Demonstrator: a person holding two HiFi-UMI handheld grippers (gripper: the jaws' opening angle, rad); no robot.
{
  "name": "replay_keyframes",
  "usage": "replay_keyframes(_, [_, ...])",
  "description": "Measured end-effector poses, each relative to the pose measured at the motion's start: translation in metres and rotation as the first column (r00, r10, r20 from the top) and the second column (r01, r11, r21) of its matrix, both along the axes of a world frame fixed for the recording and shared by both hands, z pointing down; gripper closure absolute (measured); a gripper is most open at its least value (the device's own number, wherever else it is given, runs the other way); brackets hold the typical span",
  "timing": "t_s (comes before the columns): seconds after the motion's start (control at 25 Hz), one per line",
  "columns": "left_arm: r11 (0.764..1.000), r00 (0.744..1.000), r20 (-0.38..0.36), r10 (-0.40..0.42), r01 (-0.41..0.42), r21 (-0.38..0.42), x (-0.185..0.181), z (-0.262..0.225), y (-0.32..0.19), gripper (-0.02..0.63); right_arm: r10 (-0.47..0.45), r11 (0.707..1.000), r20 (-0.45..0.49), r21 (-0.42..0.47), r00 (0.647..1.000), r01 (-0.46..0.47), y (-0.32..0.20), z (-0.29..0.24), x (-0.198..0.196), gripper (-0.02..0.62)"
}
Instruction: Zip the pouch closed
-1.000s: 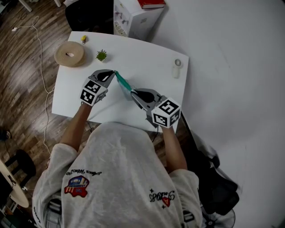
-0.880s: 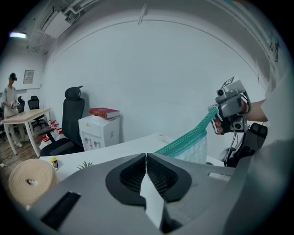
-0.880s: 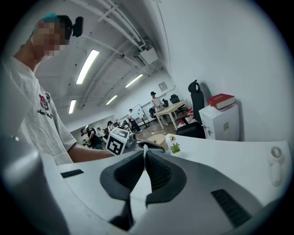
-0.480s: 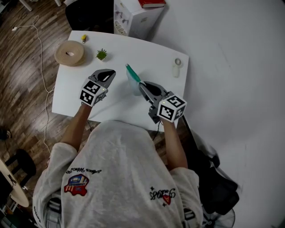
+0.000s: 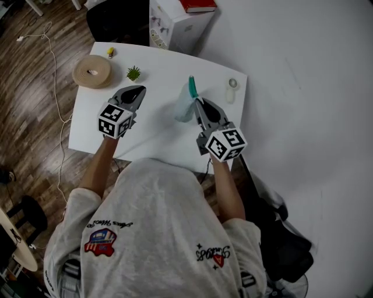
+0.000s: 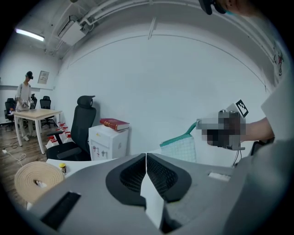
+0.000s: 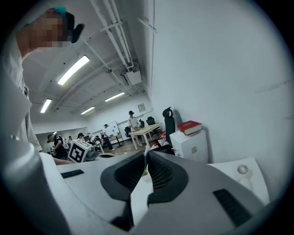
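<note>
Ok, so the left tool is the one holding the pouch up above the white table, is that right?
Not quite. It is the right tool that holds the pouch up above the white table. The left tool is shut with nothing in it. The head view shows this.

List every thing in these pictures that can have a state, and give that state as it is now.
Left gripper, fingers shut, empty.
Right gripper, fingers shut on the pouch's top end.
Pouch, held up, hanging from its teal zip edge; zip looks closed.
Tape roll, lying flat on the table.
Potted plant, upright.
Handheld fan, lying flat.
Red book, closed, lying flat.
</note>
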State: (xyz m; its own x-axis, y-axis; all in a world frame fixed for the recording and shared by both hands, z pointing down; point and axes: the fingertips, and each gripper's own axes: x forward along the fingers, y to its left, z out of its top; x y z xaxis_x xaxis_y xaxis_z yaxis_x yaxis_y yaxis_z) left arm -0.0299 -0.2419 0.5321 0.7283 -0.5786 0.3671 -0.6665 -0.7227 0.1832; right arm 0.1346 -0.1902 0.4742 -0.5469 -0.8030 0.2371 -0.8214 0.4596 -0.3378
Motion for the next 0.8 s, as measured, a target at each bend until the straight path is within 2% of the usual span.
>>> replay_keyframes(0.28, [0.997,0.998,-0.055,-0.017,0.021,0.073,0.001,-0.032,-0.004,0.597,0.087,0.985,-0.082,0.156,0.993,-0.074,-0.004,-0.023,0.014,0.58])
replay_keyframes(0.48, [0.997,0.998,-0.068,-0.004,0.009,0.081,0.003,-0.035,0.003,0.597,0.111,0.98,-0.105,0.178,0.988,-0.091,0.0,-0.026,0.017,0.575])
replay_keyframes(0.8, [0.998,0.997,-0.083,-0.004,0.009,0.062,0.0,-0.031,0.006,0.597,0.089,0.982,-0.151,0.177,0.984,-0.062,0.004,-0.024,0.01,0.577])
